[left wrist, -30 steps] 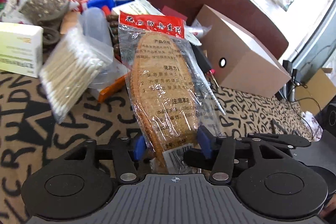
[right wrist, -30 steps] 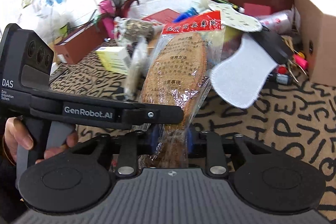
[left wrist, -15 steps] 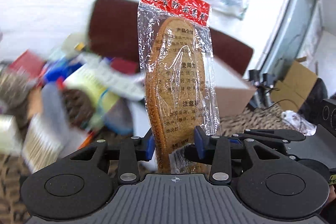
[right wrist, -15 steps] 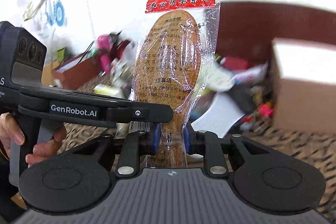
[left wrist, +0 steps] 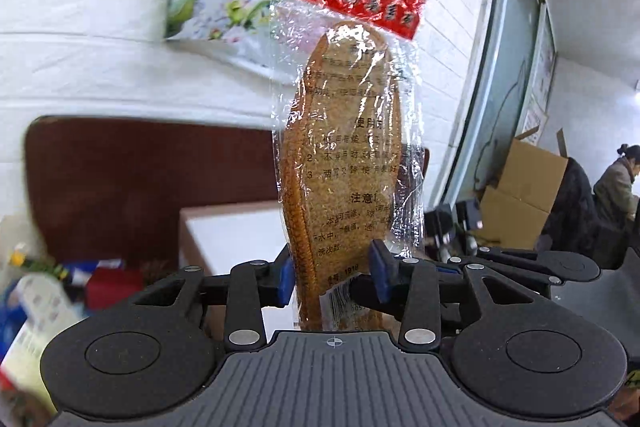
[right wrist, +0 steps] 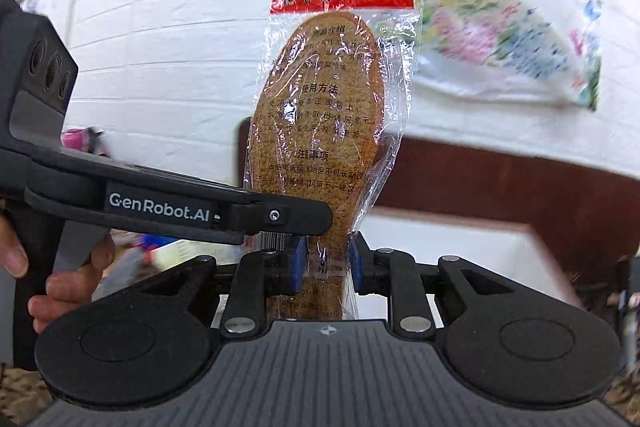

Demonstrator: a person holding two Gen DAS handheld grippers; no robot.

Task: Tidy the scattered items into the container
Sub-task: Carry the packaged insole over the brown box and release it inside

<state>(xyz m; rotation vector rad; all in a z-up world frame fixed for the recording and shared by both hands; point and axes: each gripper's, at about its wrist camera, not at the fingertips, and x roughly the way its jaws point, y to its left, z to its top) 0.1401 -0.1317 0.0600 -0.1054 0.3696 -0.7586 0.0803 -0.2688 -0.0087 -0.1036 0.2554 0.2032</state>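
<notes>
A brown insole in a clear plastic bag with a red header [left wrist: 344, 155] stands upright in the air. My left gripper [left wrist: 332, 277] is shut on its lower end. My right gripper [right wrist: 324, 263] is shut on the same bagged insole [right wrist: 320, 123], right beside the left gripper, whose body [right wrist: 160, 207] crosses the right wrist view. The cardboard box [left wrist: 228, 231] with a white open top sits below and behind the insole; it also shows in the right wrist view [right wrist: 460, 239].
A dark brown headboard [left wrist: 140, 179] and a white brick wall [left wrist: 80, 59] stand behind. Scattered items [left wrist: 48, 287] lie at lower left, blurred. A floral plastic bag [right wrist: 500, 39] hangs on the wall. Cardboard boxes [left wrist: 524, 187] and a seated person [left wrist: 616, 183] are far right.
Both grippers have lifted the bagged insole up off the pile and tilted it upright, moving right toward the cardboard box. The clutter has dropped out of view.
</notes>
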